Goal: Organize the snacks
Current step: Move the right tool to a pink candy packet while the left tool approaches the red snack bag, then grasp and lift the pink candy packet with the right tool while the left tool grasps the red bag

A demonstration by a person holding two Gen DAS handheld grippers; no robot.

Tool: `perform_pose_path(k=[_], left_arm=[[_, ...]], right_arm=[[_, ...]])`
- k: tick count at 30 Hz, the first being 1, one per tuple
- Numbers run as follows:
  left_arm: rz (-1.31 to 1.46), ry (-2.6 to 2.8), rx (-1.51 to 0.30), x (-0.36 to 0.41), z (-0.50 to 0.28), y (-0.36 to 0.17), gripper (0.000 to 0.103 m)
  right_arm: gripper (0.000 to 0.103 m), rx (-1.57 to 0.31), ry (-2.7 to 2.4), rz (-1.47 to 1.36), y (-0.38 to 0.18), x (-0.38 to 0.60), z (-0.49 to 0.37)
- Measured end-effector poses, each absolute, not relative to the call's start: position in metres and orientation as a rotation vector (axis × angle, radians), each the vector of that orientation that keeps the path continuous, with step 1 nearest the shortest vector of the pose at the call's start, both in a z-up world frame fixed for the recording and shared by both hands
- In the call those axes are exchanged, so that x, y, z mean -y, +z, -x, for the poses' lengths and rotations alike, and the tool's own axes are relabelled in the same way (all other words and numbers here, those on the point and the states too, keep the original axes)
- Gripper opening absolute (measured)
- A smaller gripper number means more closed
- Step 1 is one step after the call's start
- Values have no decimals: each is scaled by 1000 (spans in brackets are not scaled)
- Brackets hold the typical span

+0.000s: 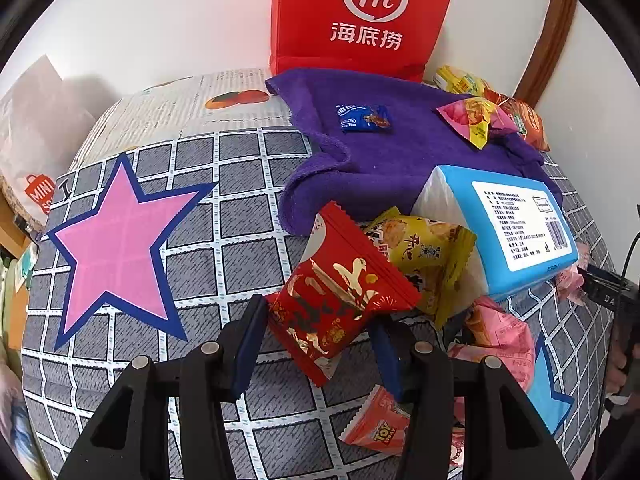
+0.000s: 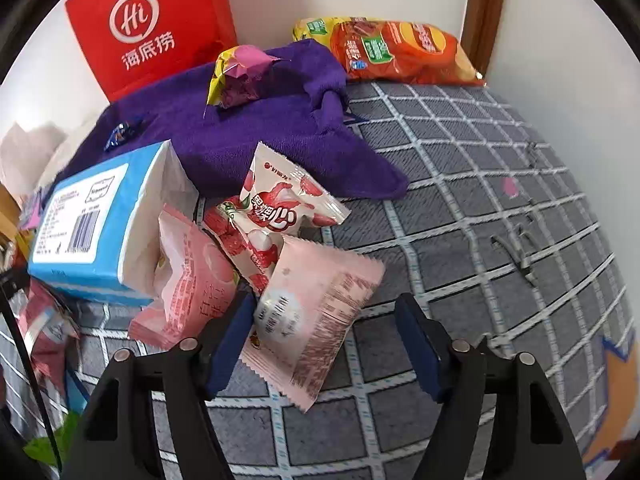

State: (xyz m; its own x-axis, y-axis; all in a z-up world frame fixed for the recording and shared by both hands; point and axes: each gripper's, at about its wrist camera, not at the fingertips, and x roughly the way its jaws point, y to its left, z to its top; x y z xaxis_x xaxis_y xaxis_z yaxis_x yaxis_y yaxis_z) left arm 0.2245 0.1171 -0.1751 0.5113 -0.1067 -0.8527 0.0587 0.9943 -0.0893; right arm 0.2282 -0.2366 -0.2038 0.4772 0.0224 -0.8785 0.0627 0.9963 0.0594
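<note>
My left gripper [image 1: 320, 340] is open, its fingers on either side of a red and gold snack packet [image 1: 340, 300] that leans on a yellow packet [image 1: 428, 256]. A small orange Toy Story packet [image 1: 376, 420] lies just below. My right gripper [image 2: 328, 336] is open around a pale pink packet [image 2: 312, 312] lying on the checked cloth. Another pink packet [image 2: 188, 280] and a white lychee candy packet [image 2: 276, 200] lean against a blue tissue pack [image 2: 88, 220], which also shows in the left wrist view [image 1: 508, 228].
A purple towel [image 1: 384, 152] lies at the back with a small blue candy [image 1: 362, 118] and a pink-yellow packet [image 1: 472, 118] on it. A red Haidilao bag [image 1: 360, 12] stands against the wall. Orange chip bags [image 2: 400, 52] sit at the back corner. A pink star [image 1: 116, 244] marks the cloth.
</note>
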Motion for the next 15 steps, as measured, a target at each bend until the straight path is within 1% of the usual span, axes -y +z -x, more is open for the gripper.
perform_pose_path(k=[1, 3, 10, 14, 15], left_arm=[[52, -98, -1030, -117, -225, -175, 48], [54, -97, -1028, -117, -225, -173, 48], [53, -103, -1019, -114, -221, -168, 48], [48, -103, -1016, -111, -221, -165, 48], [48, -101, -1014, -111, -220, -164, 48]], right_arm=[[63, -1072, -27, -88, -205, 237, -229], [43, -1064, -53, -61, -204, 236, -229], [43, -1073, -33, -105, -201, 247, -226], [46, -1067, -40, -112, -204, 247, -231], [44, -1063, -41, -111, -204, 247, -232]])
